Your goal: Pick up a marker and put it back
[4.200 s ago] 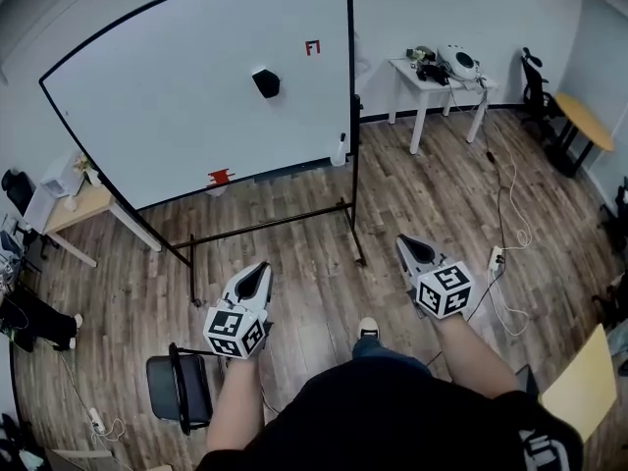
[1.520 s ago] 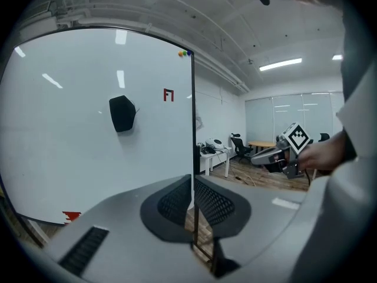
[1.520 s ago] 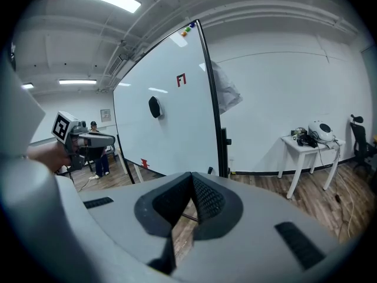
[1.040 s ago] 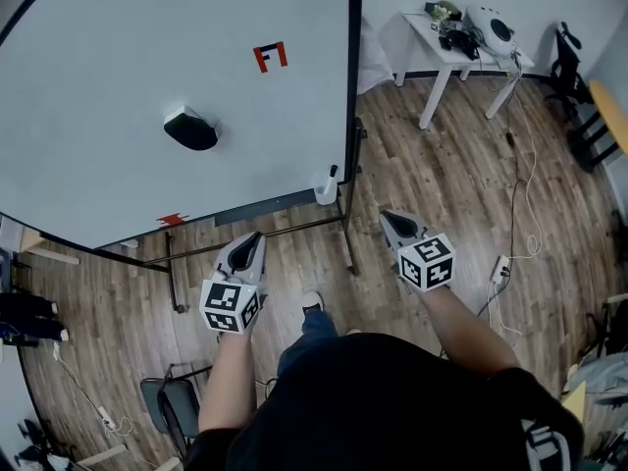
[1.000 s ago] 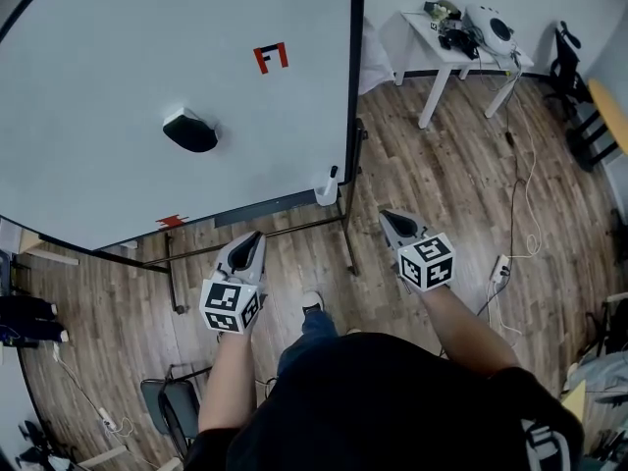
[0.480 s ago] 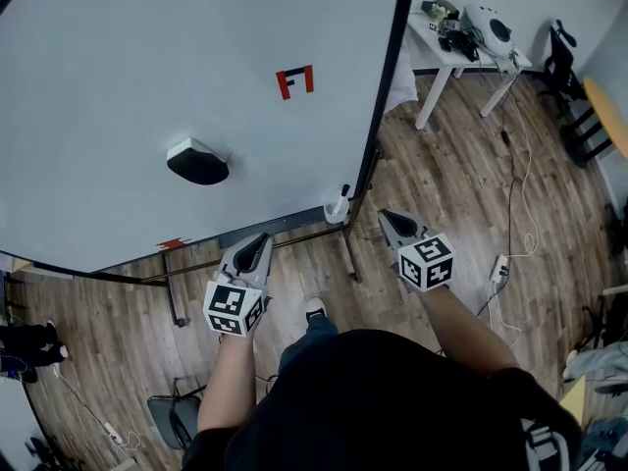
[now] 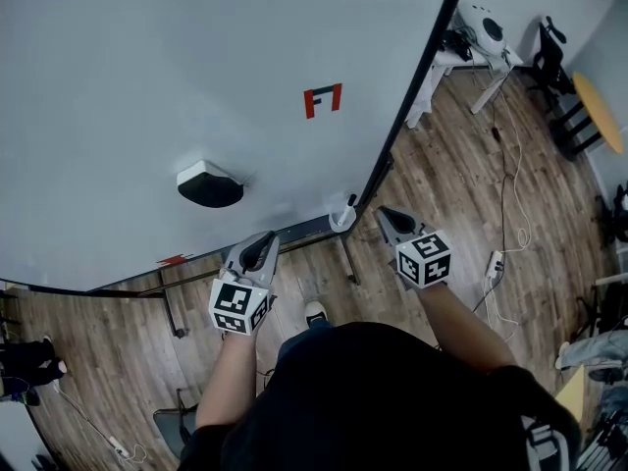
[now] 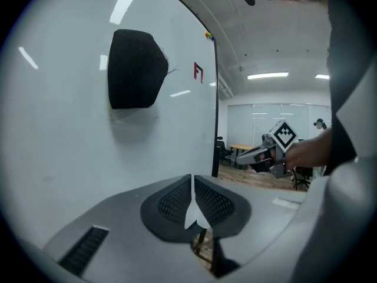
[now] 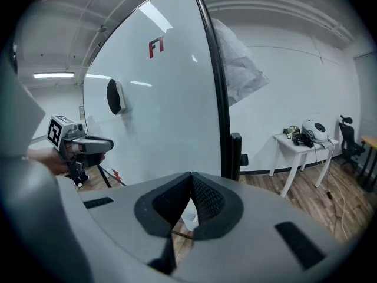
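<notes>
A large whiteboard (image 7: 147, 77) on a stand fills the head view. At the right end of its tray hangs a white cup (image 7: 342, 217) with a dark-capped marker (image 7: 350, 202) standing in it. A black eraser (image 7: 209, 184) sticks to the board. My left gripper (image 7: 263, 244) is shut and empty, just short of the tray and below the eraser (image 8: 136, 68). My right gripper (image 7: 385, 213) is also shut and empty, a little right of the cup. In the right gripper view the cup (image 9: 188, 219) shows just beyond the closed jaws.
A red mark (image 7: 323, 99) is on the board. The black frame post (image 9: 218, 99) runs down beside the cup. Behind to the right stand a white table (image 7: 471, 52) with gear, an office chair (image 7: 546, 47) and a round table (image 7: 599, 111). A cable (image 7: 505, 184) lies on the wood floor.
Both grippers have moved forward, closer to the whiteboard's tray and the cup. The board now fills more of the head view. The jaws of both stayed shut.
</notes>
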The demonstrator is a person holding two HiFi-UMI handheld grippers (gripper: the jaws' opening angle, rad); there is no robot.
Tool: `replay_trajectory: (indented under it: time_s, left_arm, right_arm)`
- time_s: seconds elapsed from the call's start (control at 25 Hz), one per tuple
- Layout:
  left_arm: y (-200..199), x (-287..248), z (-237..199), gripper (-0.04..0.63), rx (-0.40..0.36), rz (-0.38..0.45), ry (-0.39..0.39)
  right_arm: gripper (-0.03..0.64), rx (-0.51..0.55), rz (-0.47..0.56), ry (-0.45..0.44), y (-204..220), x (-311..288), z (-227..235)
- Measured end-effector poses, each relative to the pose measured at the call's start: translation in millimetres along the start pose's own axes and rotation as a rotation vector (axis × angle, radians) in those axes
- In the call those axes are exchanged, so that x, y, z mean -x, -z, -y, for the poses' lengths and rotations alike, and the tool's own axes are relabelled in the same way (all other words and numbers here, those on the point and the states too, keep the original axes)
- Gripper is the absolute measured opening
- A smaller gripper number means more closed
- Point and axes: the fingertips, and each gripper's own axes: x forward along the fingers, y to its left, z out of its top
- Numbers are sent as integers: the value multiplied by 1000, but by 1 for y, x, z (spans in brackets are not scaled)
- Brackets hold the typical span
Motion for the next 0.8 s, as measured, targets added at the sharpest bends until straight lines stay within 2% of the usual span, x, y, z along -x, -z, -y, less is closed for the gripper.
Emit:
replay_trajectory:
  time_s: [0.48, 0.8]
  left_arm:
    - [-5, -3, -5, 29, -54, 8, 94]
    - [-1, -1, -10, 29, -49, -9, 86]
  right_arm:
    - [-1, -45, 39, 31, -13, -21, -1]
    - [21, -74, 34, 22, -2, -30, 8]
